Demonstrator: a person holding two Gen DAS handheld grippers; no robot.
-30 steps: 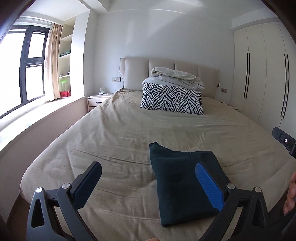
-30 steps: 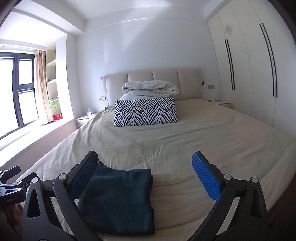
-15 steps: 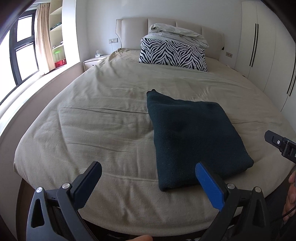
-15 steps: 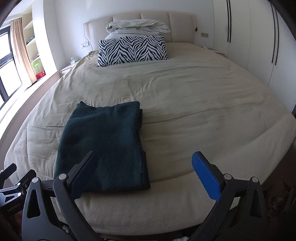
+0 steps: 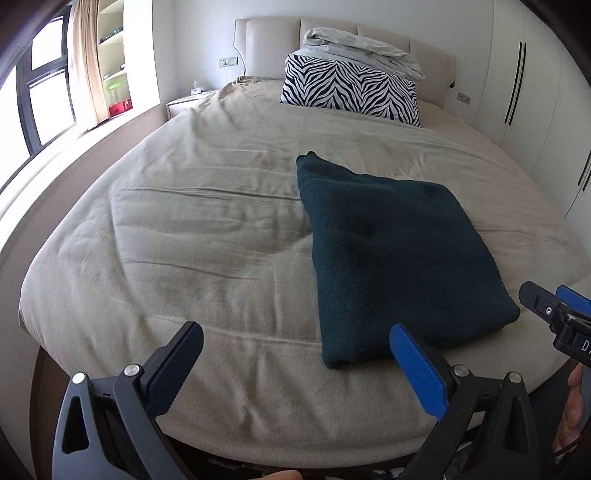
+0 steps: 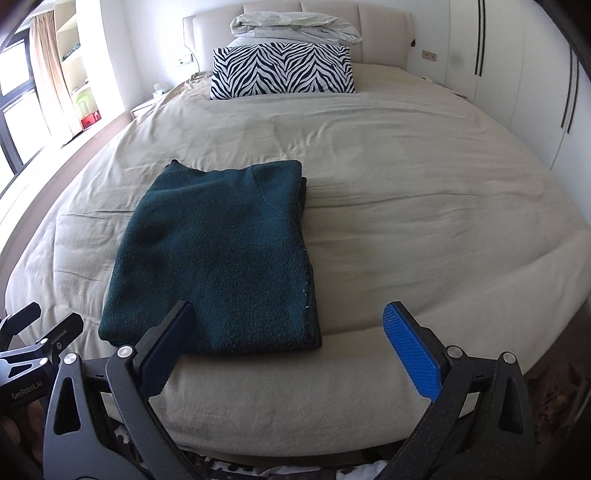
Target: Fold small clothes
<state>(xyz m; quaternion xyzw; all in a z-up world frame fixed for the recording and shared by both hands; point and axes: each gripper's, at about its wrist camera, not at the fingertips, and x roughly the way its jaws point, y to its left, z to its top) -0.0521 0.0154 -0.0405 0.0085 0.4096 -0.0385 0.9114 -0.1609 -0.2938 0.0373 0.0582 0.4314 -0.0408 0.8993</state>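
Observation:
A dark teal knitted sweater (image 5: 391, 251) (image 6: 218, 254) lies folded into a flat rectangle near the foot of a beige bed (image 5: 207, 221) (image 6: 424, 206). My left gripper (image 5: 295, 354) is open and empty, held above the bed's near edge, with the sweater's near corner just behind its right blue pad (image 5: 417, 365). My right gripper (image 6: 288, 336) is also open and empty, over the near edge, its left pad in front of the sweater's near hem. Each gripper shows at the edge of the other's view.
A zebra-print pillow (image 5: 351, 90) (image 6: 282, 70) with a bundled pale duvet (image 6: 295, 27) on it stands at the headboard. White wardrobes (image 5: 535, 92) line the right side. A window (image 5: 40, 92), a shelf niche and a nightstand (image 5: 184, 103) lie left.
Both grippers have risen and tilted downward, so the bed and sweater now show more from above. The sweater has not moved, and both grippers stayed open.

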